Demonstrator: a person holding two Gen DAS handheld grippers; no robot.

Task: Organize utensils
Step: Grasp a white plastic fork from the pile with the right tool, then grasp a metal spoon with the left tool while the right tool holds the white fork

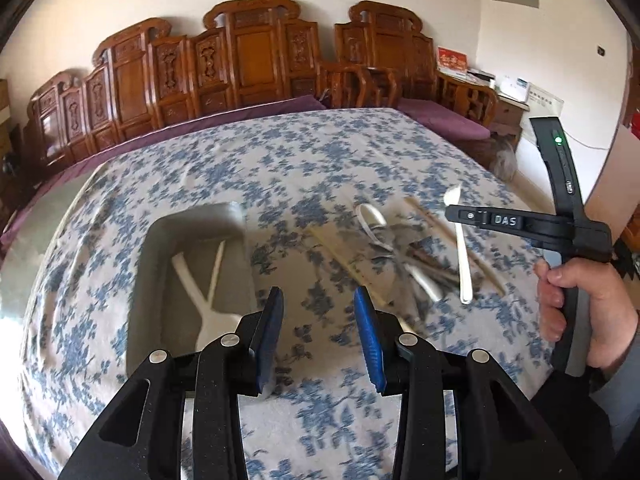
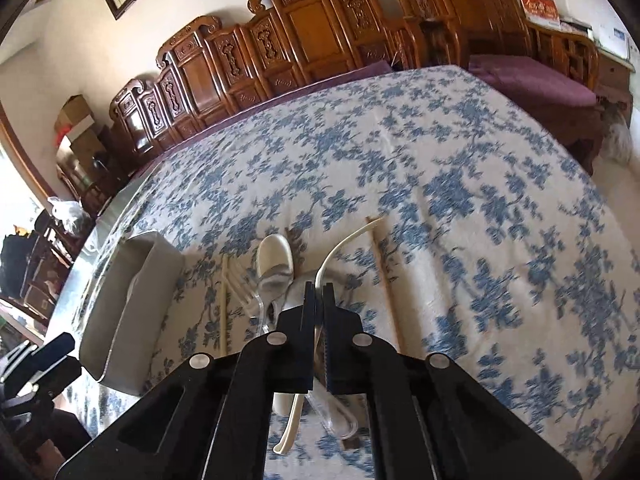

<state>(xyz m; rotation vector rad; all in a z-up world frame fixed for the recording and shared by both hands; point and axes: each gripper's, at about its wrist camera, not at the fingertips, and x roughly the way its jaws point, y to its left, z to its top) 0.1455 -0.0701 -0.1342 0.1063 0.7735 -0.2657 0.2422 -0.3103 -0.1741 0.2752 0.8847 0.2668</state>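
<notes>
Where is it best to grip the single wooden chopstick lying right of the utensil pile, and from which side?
Probably grip the chopstick near its middle, from straight above, jaws across its width: it lies flat on the tablecloth, thin, with bare cloth on both sides.

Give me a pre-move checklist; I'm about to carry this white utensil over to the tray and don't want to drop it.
1. Right tool shut on the long white plastic utensil: ok.
2. Grip near mid-length, both ends sticking out: ok.
3. Utensil lifted free of the pile of clear and white utensils on the blue floral tablecloth: cannot tell.
4. Grey rectangular tray has bare floor left beside the white utensils in it: ok.
5. Left tool open, holding nothing: ok.
6. Left tool out of the path to the tray: cannot tell.
</notes>
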